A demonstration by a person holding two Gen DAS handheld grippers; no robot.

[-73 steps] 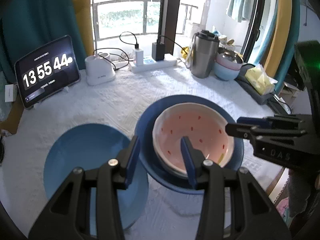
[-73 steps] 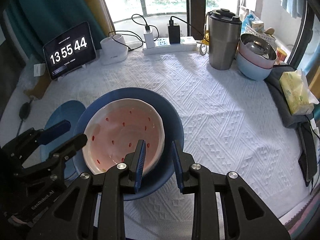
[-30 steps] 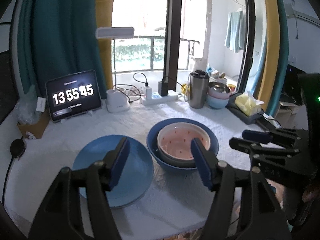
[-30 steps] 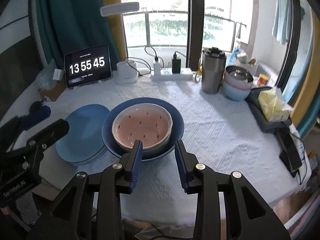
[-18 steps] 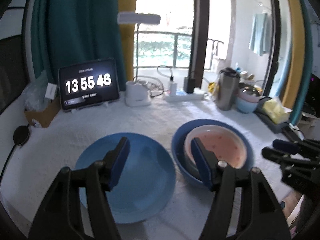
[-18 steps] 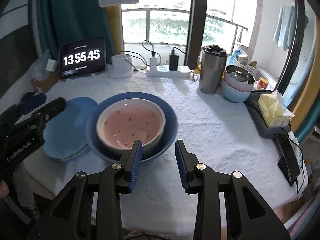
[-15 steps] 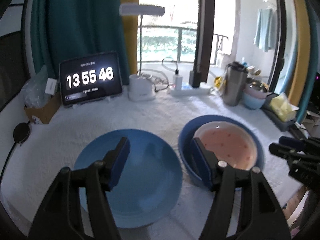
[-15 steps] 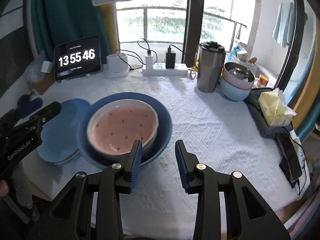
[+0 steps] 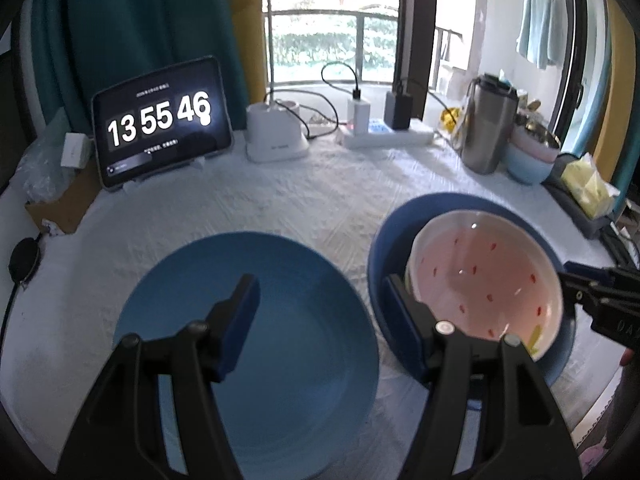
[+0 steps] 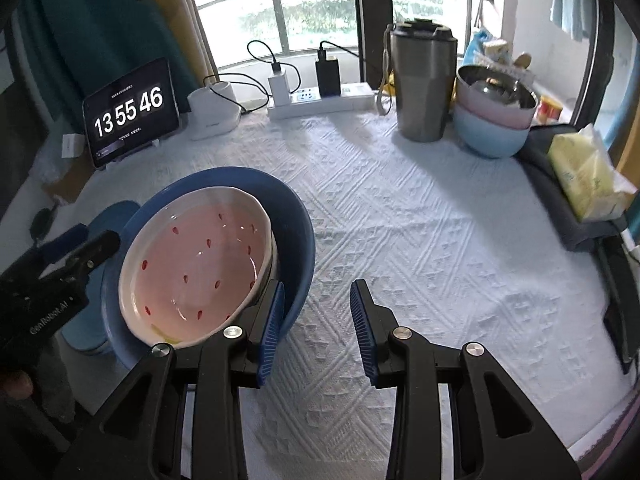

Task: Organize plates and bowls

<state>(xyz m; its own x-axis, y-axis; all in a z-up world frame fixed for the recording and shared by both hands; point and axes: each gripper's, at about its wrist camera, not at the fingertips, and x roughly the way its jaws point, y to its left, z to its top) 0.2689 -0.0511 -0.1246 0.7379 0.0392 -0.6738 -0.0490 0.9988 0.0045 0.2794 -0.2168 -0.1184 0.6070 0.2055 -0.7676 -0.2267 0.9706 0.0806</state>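
Plates: one flat blue plate (image 9: 256,320) is seen, lying level on the table (image 10: 440,232).
Bowls: one pink bowl (image 10: 196,256) is nested, tilted, in one deep blue bowl (image 10: 296,216) just beside the plate; possibly a second pale bowl sits beneath.
Far stack: three bowls (image 10: 492,120), upright.
Left gripper (image 9: 320,308): held wide apart above the plate, nothing gripped.
Right gripper (image 10: 318,320): parted, empty, at the blue bowl's rim.

Table (image 10: 440,240) w/ white textured cloth. On it: blue plate (image 9: 280,340), dark blue bowl (image 10: 292,216) beside it, tablet clock (image 9: 160,124), power strip (image 10: 320,100). Steel tumbler (image 10: 422,88) & stacked bowls (image 10: 492,128) at back right.
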